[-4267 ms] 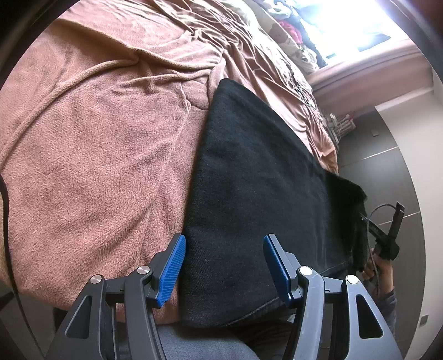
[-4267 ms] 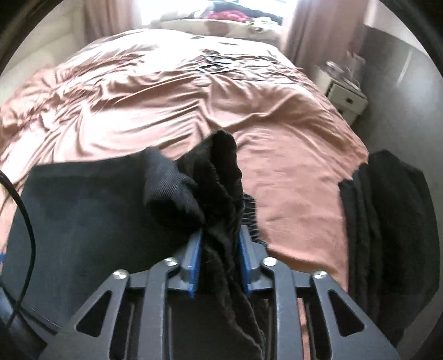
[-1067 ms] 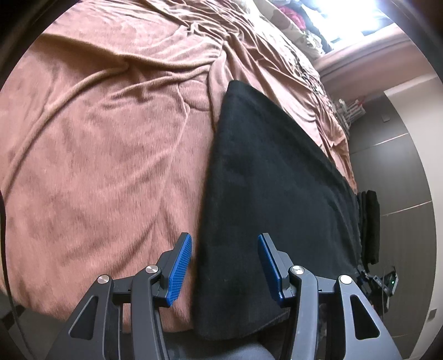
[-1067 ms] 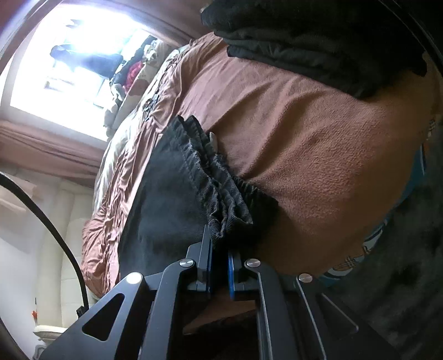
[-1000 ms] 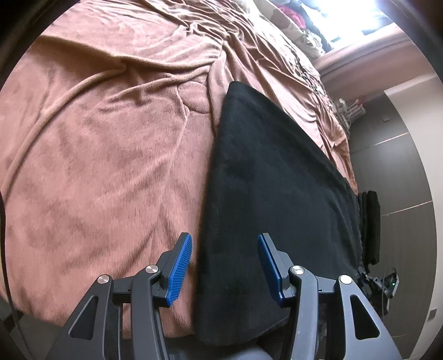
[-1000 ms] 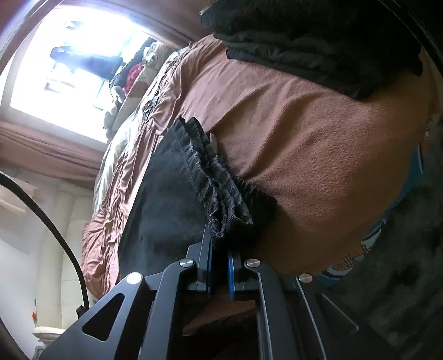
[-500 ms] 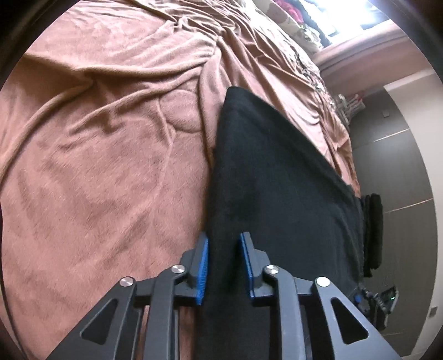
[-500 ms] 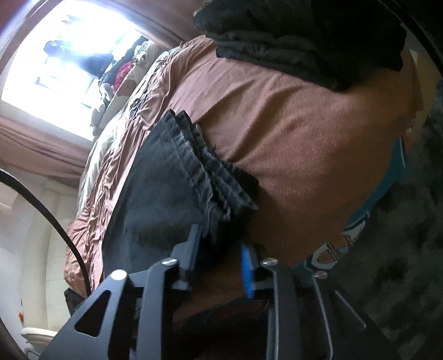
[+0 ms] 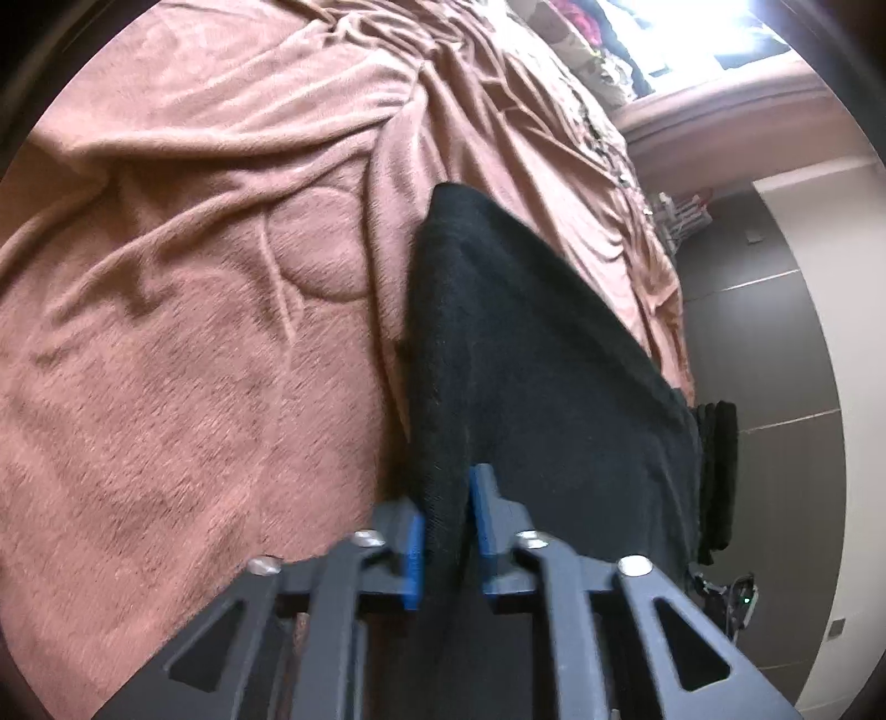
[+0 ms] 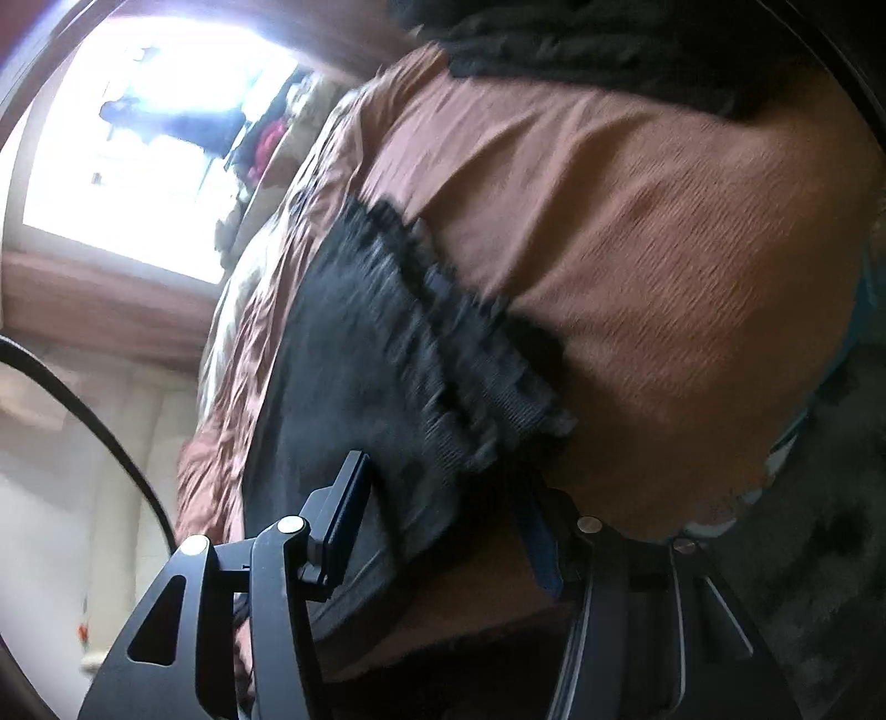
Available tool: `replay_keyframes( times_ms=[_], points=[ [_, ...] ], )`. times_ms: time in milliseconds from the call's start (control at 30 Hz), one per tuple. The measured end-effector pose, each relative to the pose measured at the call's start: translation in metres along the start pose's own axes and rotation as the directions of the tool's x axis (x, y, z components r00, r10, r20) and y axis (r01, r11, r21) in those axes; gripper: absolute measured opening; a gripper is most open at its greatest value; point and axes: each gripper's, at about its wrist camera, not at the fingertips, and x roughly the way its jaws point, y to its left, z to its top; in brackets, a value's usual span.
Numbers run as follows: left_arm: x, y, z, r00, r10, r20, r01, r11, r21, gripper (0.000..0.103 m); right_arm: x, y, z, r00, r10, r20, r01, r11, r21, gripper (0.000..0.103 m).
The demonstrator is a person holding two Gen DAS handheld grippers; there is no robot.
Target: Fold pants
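Observation:
Black pants [image 9: 526, 360] lie flat along the near edge of a bed with a brown blanket [image 9: 194, 332]. My left gripper [image 9: 446, 498] is at their near-left edge; its jaws are closing and the blue pads pinch a raised fold of that edge. In the right wrist view the gathered elastic waistband [image 10: 470, 360] of the pants [image 10: 360, 343] rests on the blanket [image 10: 637, 249]. My right gripper [image 10: 443, 487] is opening: its fingers stand apart on either side of the waistband's near end, and neither pad presses on it. This view is blurred.
A pile of dark folded clothes [image 10: 609, 44] sits on the bed beyond the waistband, also seen as a dark pile [image 9: 720, 471] at the bed's edge. A bright window [image 10: 138, 155] is at the far end. A black cable [image 10: 83, 410] hangs at left.
My left gripper moved forward onto the pants' left edge and closed on it, lifting a fold. My right gripper let go of the waistband and its fingers spread apart.

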Motion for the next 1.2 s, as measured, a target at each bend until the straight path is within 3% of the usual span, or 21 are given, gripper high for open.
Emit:
replay_keyframes(
  times_ms=[200, 500, 667, 1200],
  points=[
    [-0.019, -0.016, 0.003, 0.999, -0.007, 0.043, 0.006, 1.0, 0.024, 0.006, -0.002, 0.002, -0.002, 0.999, 0.027, 0.02, -0.027, 1.0, 0.002, 0.024],
    [-0.058, -0.04, 0.016, 0.996, -0.031, 0.088, 0.025, 0.998, 0.066, 0.005, -0.005, 0.009, -0.007, 0.998, 0.06, 0.012, -0.06, 0.998, -0.018, 0.023],
    [-0.082, -0.04, 0.023, 0.992, -0.001, 0.125, -0.009, 0.997, 0.076, 0.005, 0.011, 0.022, -0.016, 0.996, 0.08, -0.041, -0.082, 0.995, -0.053, 0.023],
    [-0.164, 0.047, 0.038, 0.969, 0.097, 0.226, -0.091, 0.995, -0.037, 0.005, 0.09, 0.079, -0.038, 0.972, 0.093, -0.216, -0.129, 0.979, -0.157, 0.023]
  ],
)
